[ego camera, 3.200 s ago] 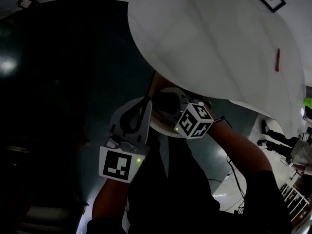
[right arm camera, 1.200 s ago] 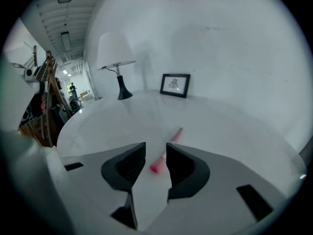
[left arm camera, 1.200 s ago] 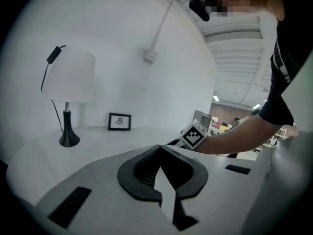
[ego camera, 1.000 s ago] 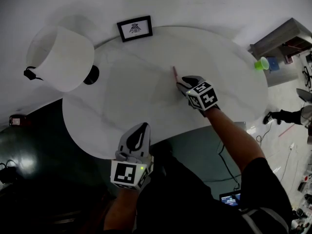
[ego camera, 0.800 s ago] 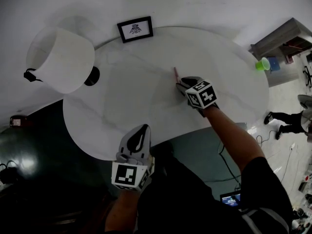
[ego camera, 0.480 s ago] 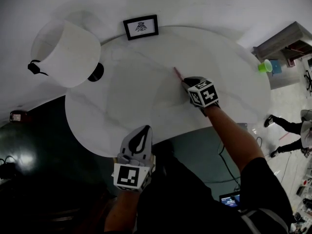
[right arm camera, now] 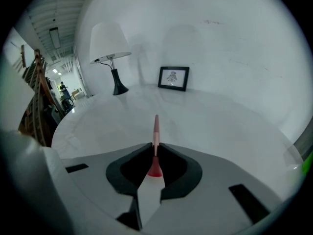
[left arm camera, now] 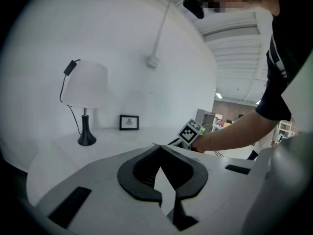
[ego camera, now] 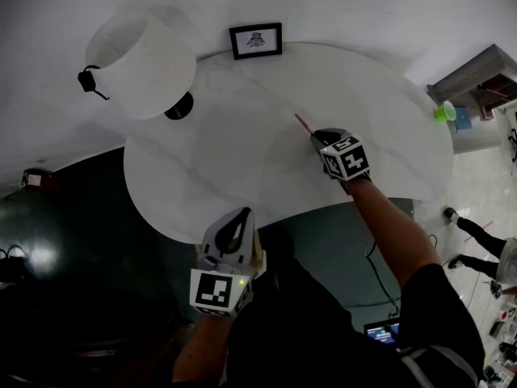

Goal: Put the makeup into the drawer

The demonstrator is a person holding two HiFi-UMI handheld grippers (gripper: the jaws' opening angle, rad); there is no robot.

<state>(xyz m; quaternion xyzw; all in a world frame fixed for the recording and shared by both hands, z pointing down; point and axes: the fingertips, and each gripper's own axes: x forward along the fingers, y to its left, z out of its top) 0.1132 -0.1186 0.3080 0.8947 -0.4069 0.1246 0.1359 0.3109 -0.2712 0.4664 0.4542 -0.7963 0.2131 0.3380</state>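
Nearest, the left tool (ego camera: 241, 214) is held shut and empty, well short of the lamp (ego camera: 141, 55). Farther on, right of the lamp, the makeup pencil (ego camera: 302, 123) is laid on the table (ego camera: 242, 160), its near end being closed on by the right tool (ego camera: 316, 137).

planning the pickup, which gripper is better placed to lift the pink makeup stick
right: the right gripper is closing its jaws around the thin pink makeup stick on the white round table; left gripper is shut, empty, at the near edge
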